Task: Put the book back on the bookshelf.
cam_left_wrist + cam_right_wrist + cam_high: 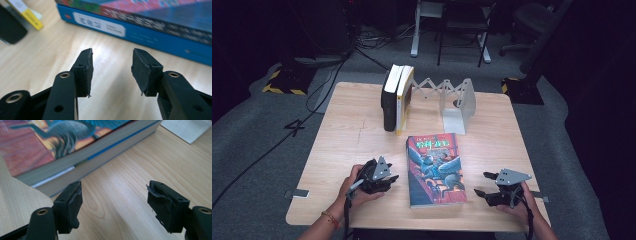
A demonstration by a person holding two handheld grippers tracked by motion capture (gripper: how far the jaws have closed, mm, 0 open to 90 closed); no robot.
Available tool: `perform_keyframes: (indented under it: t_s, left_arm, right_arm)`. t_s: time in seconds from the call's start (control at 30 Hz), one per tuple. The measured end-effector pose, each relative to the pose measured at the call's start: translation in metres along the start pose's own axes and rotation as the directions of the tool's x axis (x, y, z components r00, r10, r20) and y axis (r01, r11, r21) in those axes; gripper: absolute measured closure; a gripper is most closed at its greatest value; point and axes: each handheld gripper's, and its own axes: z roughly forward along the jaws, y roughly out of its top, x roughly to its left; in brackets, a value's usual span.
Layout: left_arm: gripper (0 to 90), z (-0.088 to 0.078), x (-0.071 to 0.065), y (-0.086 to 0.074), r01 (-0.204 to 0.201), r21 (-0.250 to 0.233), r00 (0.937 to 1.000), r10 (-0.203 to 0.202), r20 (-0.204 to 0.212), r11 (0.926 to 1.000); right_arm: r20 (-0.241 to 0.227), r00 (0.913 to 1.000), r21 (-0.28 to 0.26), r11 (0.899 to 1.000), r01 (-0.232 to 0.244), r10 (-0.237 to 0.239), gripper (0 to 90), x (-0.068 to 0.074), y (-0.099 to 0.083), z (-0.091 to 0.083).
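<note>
- The thick paperback book with the bright blue-and-orange illustrated cover (435,170) lies flat near the front edge of the pale wooden table (352,135), between the 2 hands, its blue spine (140,32) turned to the person's left.
- The left gripper (388,176) sits low just beside that spine; in the left gripper view its jaws stand partly apart with bare wood between them, touching nothing.
- The right gripper (484,184) waits near the page edge (82,162) on the other side, jaws spread wide and empty.
- To my eye the step is getting hold of the flat book so it can be stood up. I'd keep both grippers low and level and come in square to the 2 long edges.
- The book is thick, so the left jaws look too narrow yet for the spine; open them before closing in.
- Behind it, 2 upright books, 1 black (389,97) and 1 yellow-edged (404,100), lean at the left of the white folding bookend rack (457,102); the free slot lies to their right.
</note>
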Motion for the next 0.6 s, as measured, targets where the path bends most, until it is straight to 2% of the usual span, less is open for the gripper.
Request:
perform_keyframes:
  t_s: [0.23, 0.33, 0.4, 0.43, 0.6]
  left_arm:
    - [44.5, -0.007, -0.014, -0.014, -0.003, 0.014, 0.9975, 0.002, 0.070, 0.9999]
    - [41.7, -0.007, -0.017, -0.018, -0.005, 0.032, 0.9961, 0.002, 0.088, 0.9995]
    - [40.2, -0.005, -0.018, -0.020, -0.018, 0.049, 0.9954, 0.013, 0.095, 0.9986]
    - [39.4, -0.004, -0.018, -0.021, -0.015, 0.054, 0.9956, 0.010, 0.093, 0.9984]
    - [36.3, -0.001, -0.015, -0.023, 0.003, 0.046, 0.9910, -0.009, 0.134, 0.9990]
  right_arm:
    - [-0.049, 0.9987, -0.025, 1.000, -0.009, 0.008, 28.5, 0.009, 0.013, -0.005]
    - [-0.072, 0.9974, -0.033, 0.999, -0.009, 0.007, 30.3, 0.013, 0.020, -0.006]
    - [-0.085, 0.9963, -0.041, 0.999, -0.012, 0.008, 31.0, 0.015, 0.026, -0.007]
    - [-0.094, 0.9955, -0.045, 0.999, -0.015, 0.010, 31.1, 0.016, 0.028, -0.007]
    - [-0.112, 0.9936, -0.046, 0.999, -0.021, 0.016, 30.9, 0.020, 0.039, -0.005]
